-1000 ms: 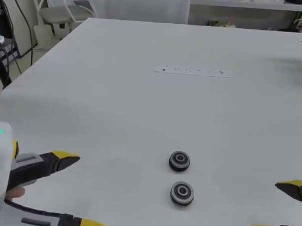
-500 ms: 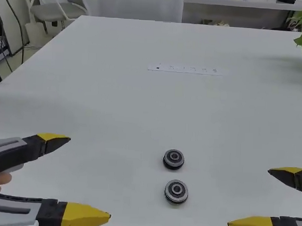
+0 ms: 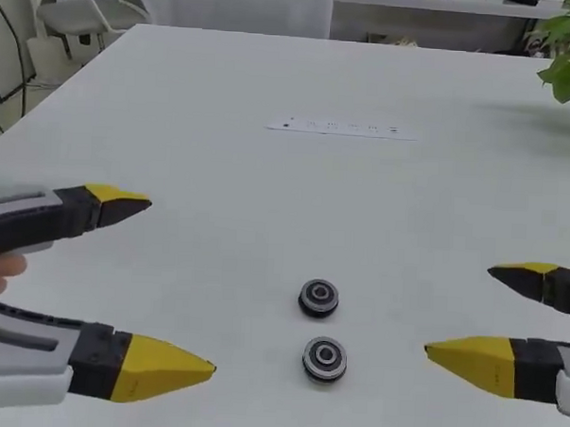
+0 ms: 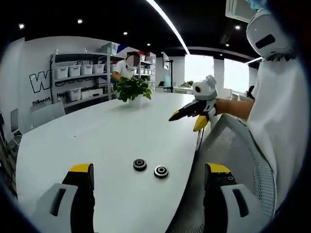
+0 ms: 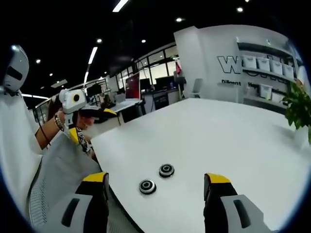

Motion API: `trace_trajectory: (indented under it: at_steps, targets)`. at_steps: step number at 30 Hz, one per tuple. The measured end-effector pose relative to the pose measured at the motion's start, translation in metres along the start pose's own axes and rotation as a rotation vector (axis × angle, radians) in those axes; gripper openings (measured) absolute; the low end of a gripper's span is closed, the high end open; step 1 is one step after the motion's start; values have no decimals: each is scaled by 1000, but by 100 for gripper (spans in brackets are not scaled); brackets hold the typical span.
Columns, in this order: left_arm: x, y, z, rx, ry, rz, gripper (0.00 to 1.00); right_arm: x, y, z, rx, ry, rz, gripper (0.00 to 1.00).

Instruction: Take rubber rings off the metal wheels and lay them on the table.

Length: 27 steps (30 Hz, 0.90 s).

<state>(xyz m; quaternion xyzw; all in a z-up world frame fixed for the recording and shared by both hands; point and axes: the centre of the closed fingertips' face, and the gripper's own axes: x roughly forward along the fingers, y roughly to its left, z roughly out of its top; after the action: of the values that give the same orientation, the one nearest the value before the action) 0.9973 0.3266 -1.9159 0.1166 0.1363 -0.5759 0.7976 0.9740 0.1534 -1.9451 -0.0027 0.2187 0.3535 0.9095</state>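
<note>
Rubber rings (image 3: 303, 301), dark, seemingly sat on both metal wheels: far wheel (image 3: 318, 298) and near wheel (image 3: 324, 358), flat on table (image 3: 267, 194), close together. Left gripper (image 3: 182, 285) and right gripper (image 3: 459, 311) flanked them, touching neither, jaws wide, empty. Socket strip (image 3: 338, 128) and plant (image 3: 567, 37) sat farther back.

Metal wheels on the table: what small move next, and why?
Probably bring the open right gripper down around the nearer black-ringed metal wheel. It and the farther wheel lie free on the white table; the left gripper is open too.
</note>
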Motion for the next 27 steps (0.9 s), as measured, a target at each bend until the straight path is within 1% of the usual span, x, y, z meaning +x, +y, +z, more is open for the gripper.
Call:
trace_trajectory:
  at_steps: [3, 4, 6, 8, 10, 11, 12, 14, 16, 18, 21, 22, 23, 24, 25, 27]
  targets:
    - [4, 2, 10, 42, -8, -15, 92, 5, 1, 12, -31, -11, 13, 78]
    - [5, 3, 12, 54, -8, -15, 92, 7, 1, 18, -45, -14, 17, 78]
    - [7, 6, 16, 78, -5, -16, 91, 10, 3, 24, -62, -21, 30, 74]
    - [10, 6, 20, 93, -5, -32, 89, 17, 6, 30, -75, -29, 54, 70]
    - [13, 5, 25, 108, -7, -58, 85, 25, 9, 32, -99, -15, 75, 69]
    - [14, 5, 27, 120, -7, -64, 83, 30, 9, 32, -116, -3, 83, 69]
    - [17, 5, 31, 151, -11, -69, 81, 33, 9, 33, -128, 2, 90, 68]
    - [21, 7, 37, 168, -21, -70, 80, 41, 9, 36, -139, 9, 104, 67]
    - [26, 9, 44, 186, -34, -74, 79, 48, 9, 37, -137, 8, 118, 68]
    - [31, 10, 49, 192, -43, -86, 76, 56, 8, 35, -139, 19, 131, 67]
    - [38, 11, 53, 201, -42, -91, 78, 67, 9, 30, -153, 40, 160, 65]
    - [41, 12, 55, 210, -47, -92, 78, 70, 9, 29, -152, 42, 167, 64]
    - [44, 13, 59, 231, -65, -85, 77, 73, 8, 29, -146, 45, 170, 64]
    - [46, 13, 62, 234, -84, -86, 77, 78, 8, 27, -146, 53, 178, 64]
    - [50, 12, 65, 219, -109, -95, 77, 82, 9, 26, -155, 60, 192, 64]
    - [56, 12, 65, 200, -118, -103, 77, 87, 10, 22, -179, 80, 209, 62]
